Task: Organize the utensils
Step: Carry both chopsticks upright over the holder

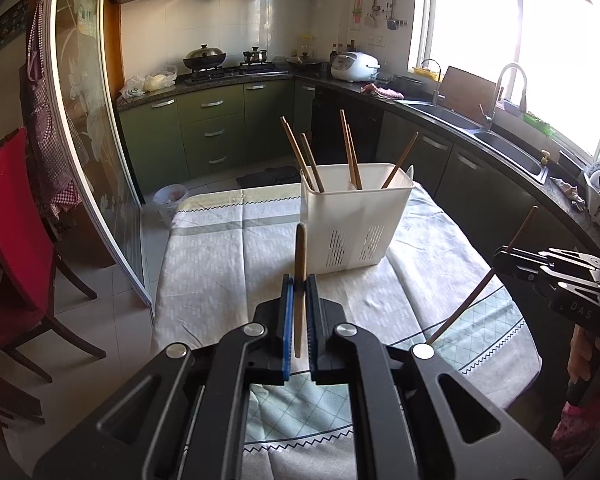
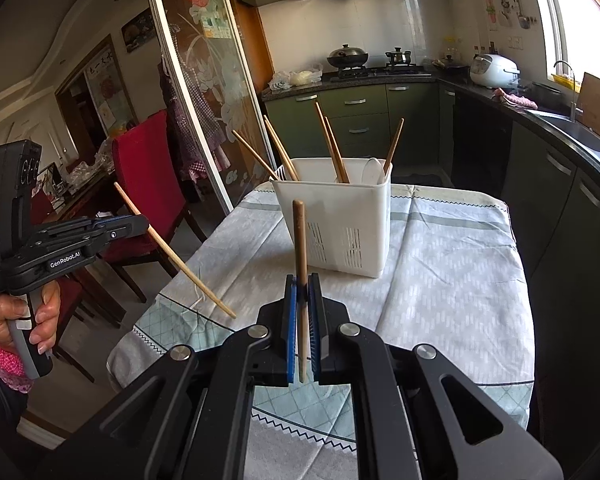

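Each gripper is clenched on a single wooden chopstick: the left gripper (image 1: 298,280) pinches one chopstick (image 1: 300,256) that stands nearly upright between its blue pads, and the right gripper (image 2: 303,280) grips another chopstick (image 2: 300,240) the same way. Both are held above the cloth-covered table (image 2: 440,280), just short of the white utensil holder (image 1: 352,216), which stands on the cloth (several more chopsticks (image 1: 350,148) already lean inside it, tips up).
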Motion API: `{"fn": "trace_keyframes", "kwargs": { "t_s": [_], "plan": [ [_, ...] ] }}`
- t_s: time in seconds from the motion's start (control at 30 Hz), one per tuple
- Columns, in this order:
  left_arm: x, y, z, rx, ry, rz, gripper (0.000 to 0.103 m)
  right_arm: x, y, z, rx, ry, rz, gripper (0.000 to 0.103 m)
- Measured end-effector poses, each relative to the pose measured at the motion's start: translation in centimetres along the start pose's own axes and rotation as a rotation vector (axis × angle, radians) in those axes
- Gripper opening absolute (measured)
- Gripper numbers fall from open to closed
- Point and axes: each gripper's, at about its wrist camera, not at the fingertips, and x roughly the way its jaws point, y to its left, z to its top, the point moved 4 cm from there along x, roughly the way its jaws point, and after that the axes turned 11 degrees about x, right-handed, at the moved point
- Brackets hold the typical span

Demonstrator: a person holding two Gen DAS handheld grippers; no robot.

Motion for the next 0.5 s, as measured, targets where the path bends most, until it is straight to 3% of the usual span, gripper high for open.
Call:
{"fn": "trace_keyframes", "kwargs": {
  "t_s": [0.33,0.5],
  "plan": [
    [-1.5,-1.3,5.8,0.027,-0.042,-0.076,0.006,-3.2,2.6,6.1,-0.055,-0.103,0.025,0.006],
    [-3.3,-1.9,10.6,0.056,-0.133,-0.065,0.006,-5.3,4.2,11.4,-0.065,-0.194,0.033,0.006]
  ]
}}
